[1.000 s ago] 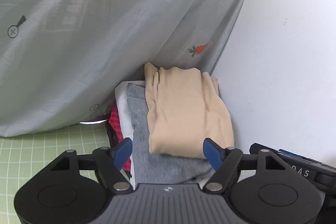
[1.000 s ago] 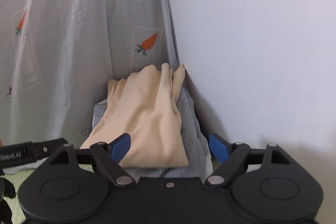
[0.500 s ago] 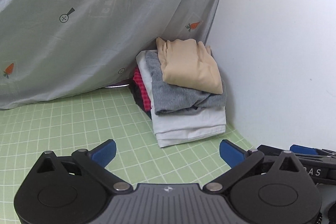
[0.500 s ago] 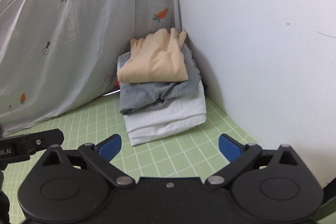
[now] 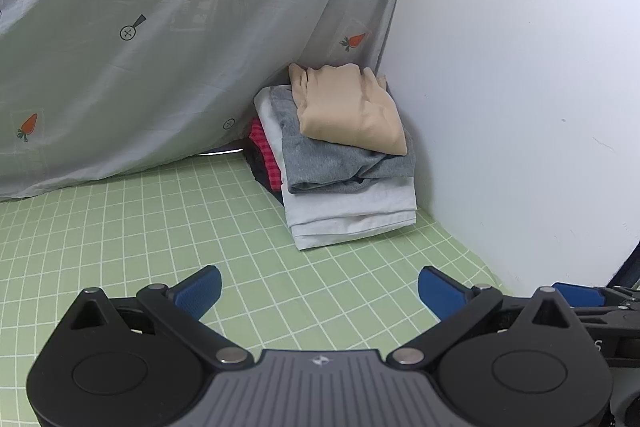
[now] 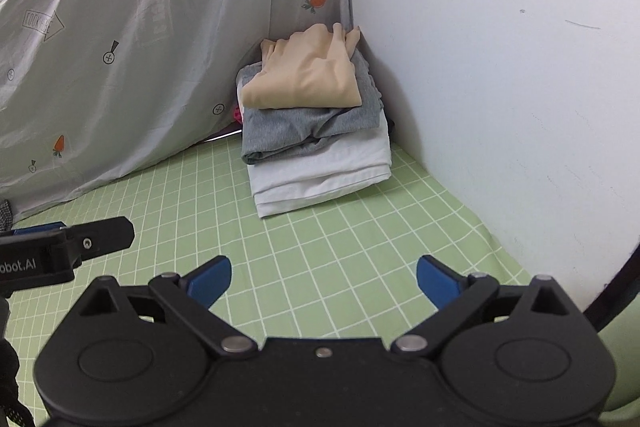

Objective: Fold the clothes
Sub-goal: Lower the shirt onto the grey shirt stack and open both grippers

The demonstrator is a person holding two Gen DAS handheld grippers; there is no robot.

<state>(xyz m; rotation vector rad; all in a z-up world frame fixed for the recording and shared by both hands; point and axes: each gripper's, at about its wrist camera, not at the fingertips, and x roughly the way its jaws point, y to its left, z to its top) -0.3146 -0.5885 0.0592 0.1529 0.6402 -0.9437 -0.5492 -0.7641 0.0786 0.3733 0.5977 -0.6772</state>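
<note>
Green grid mat (image 5: 160, 227): folded clothes stack (image 5: 344, 163) in wall corner, beige garment (image 6: 304, 79) topmost. Left gripper (image 5: 318, 291), right gripper (image 6: 324, 283) near stack, fingers wide, empty.

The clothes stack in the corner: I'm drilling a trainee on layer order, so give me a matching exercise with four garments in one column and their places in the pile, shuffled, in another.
Garments:
1. beige garment
2. grey garment
3. white garment
4. red-and-black garment

Places:
A. bottom of the folded pile, on the green grid mat
B. top of the pile
C. tucked behind the pile's left side, by the carrot-print sheet
D. second layer, directly under the top one

Pairs: 1-B, 2-D, 3-A, 4-C
</note>
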